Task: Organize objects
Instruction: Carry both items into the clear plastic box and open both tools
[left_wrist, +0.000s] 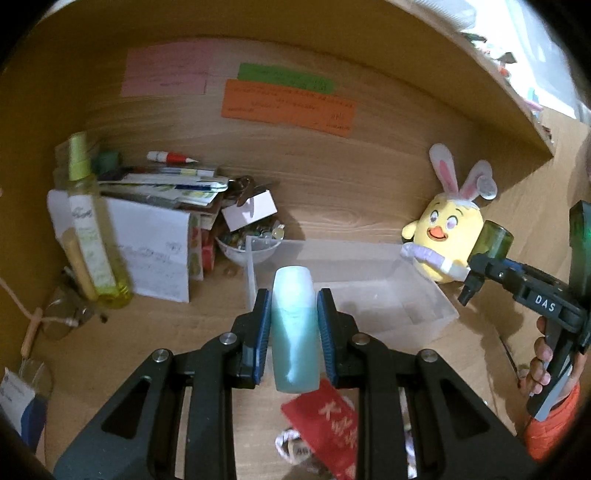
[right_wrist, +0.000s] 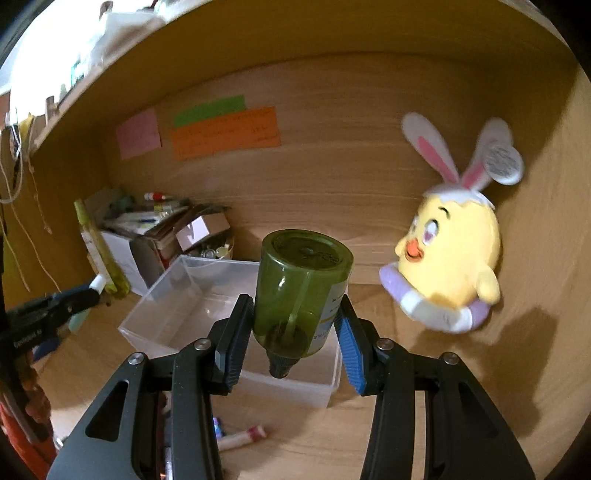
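Bottles are both in hand, carry step under way, drop into the clear bin (left_wrist: 424, 295) pending. Left gripper (left_wrist: 294, 325) has its blue pads (left_wrist: 263, 332) clamped on a pale teal bottle (left_wrist: 294, 332), held lengthwise at the bin's near-left corner, above the desk (left_wrist: 207, 354). Right gripper (right_wrist: 295, 332) is closed on a dark green spray bottle (right_wrist: 301, 291), base pointing away, nozzle toward the camera, hanging over the bin's near wall. Bin looks empty as far as visible.

Next move, by judgement: advance each gripper past the bin's near wall, lower, then release; the two should stagger to avoid clashing over the bin.

Beyond the bin's right end: yellow chick plush (right_wrist: 454, 266). Beyond its left end: small bowl of bits (left_wrist: 245, 245), paper stack (left_wrist: 155, 251), yellow-green spray bottle (left_wrist: 92, 229). Sticky notes (left_wrist: 288, 105) on the back panel.
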